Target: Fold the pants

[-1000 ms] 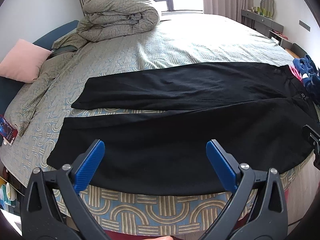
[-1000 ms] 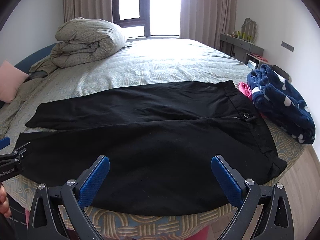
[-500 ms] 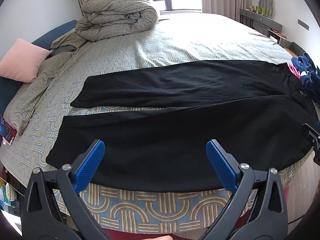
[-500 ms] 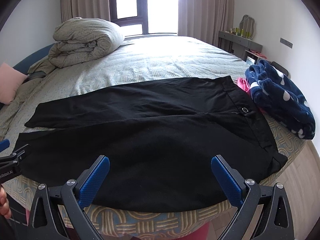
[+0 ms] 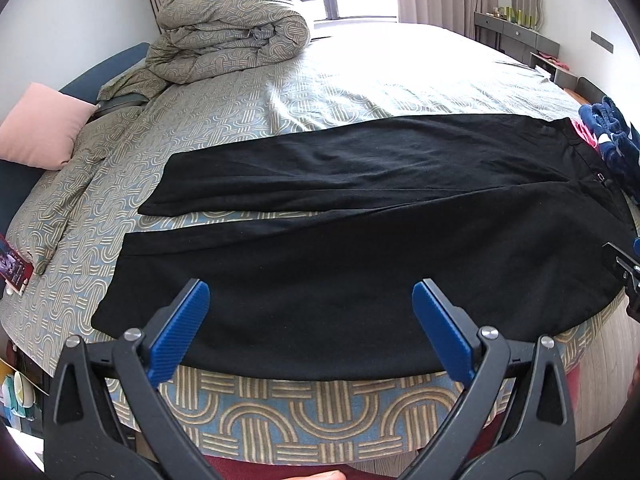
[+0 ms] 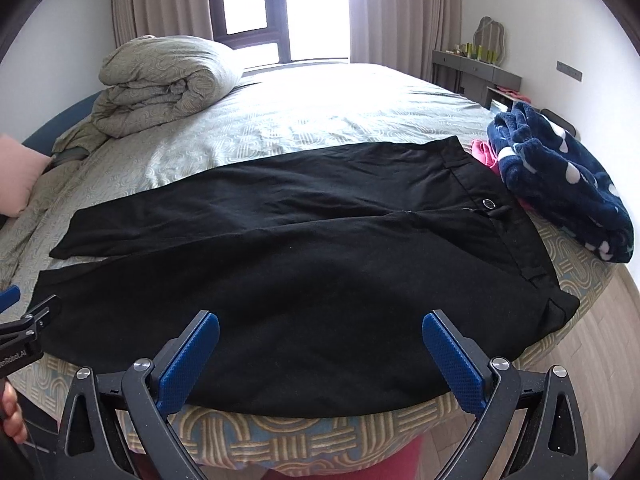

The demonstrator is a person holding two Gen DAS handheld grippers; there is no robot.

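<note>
Black pants [image 5: 360, 248] are lying flat across the bed's [image 5: 360, 72] near edge. Both the left gripper [image 5: 310, 312] and right gripper [image 6: 320, 344] are hovering wide open, empty. A navy fleece [image 6: 560, 176] is crowding the waistband.

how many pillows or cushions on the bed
1 in view: a pink cushion at the head end of the bed, left of the rolled duvet. The duvet could hide more behind it.
</note>
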